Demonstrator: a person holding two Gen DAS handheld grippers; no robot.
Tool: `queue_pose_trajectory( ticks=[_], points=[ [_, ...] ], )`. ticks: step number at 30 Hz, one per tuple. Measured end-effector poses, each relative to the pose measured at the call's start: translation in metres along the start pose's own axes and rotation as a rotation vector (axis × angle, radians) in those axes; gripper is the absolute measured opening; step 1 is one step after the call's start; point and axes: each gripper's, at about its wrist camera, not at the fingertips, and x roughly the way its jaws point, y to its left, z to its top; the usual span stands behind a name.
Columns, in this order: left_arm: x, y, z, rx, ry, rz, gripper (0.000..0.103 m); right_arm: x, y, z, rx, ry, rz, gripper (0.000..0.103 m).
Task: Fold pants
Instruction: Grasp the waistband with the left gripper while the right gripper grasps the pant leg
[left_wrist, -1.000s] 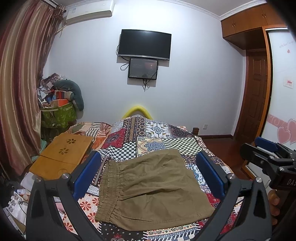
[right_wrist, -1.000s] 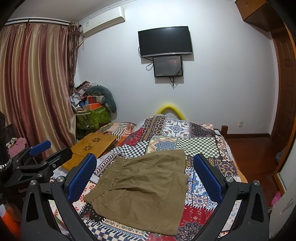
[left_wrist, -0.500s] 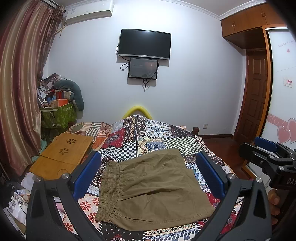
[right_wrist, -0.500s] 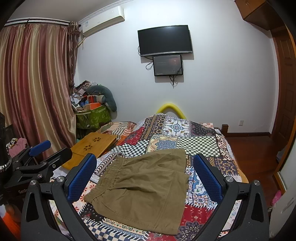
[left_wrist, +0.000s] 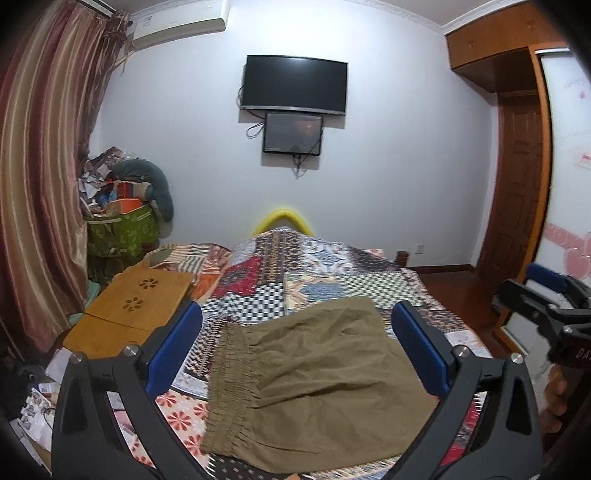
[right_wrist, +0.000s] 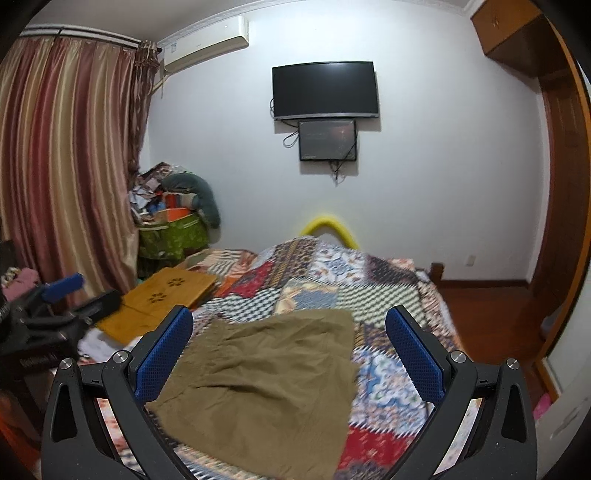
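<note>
Olive-brown pants (left_wrist: 310, 384) lie folded into a flat rectangle on the patchwork quilt (left_wrist: 314, 266), elastic waistband to the left. They also show in the right wrist view (right_wrist: 266, 384). My left gripper (left_wrist: 295, 354) is open and empty, held above the near side of the pants, not touching them. My right gripper (right_wrist: 290, 354) is open and empty too, above the pants. The right gripper shows at the right edge of the left wrist view (left_wrist: 546, 314). The left gripper shows at the left edge of the right wrist view (right_wrist: 62, 306).
A wooden lap desk (left_wrist: 136, 306) lies at the bed's left edge. A cluttered green bag (left_wrist: 122, 229) stands by the curtain (left_wrist: 40, 184). A TV (left_wrist: 295, 85) hangs on the far wall. A wooden door (left_wrist: 521, 184) and bare floor are to the right.
Both grippers have risen and tilted a little, so the pants sit lower in the views. The right wrist view is slightly blurred from motion. The pants have not moved.
</note>
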Motion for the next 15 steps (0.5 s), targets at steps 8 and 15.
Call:
queue_pose_trajectory(
  ticks=[8, 15],
  points=[
    [0.068, 0.049, -0.003, -0.015, 0.121, 0.043, 0.103, 0.059, -0.050, -0.015, 0.003, 0.117, -0.050, 0.103],
    [0.129, 0.080, -0.028, 0.045, 0.237, 0.122, 0.096, 0.097, -0.072, -0.037, -0.062, 0.238, -0.074, 0.103]
  ],
)
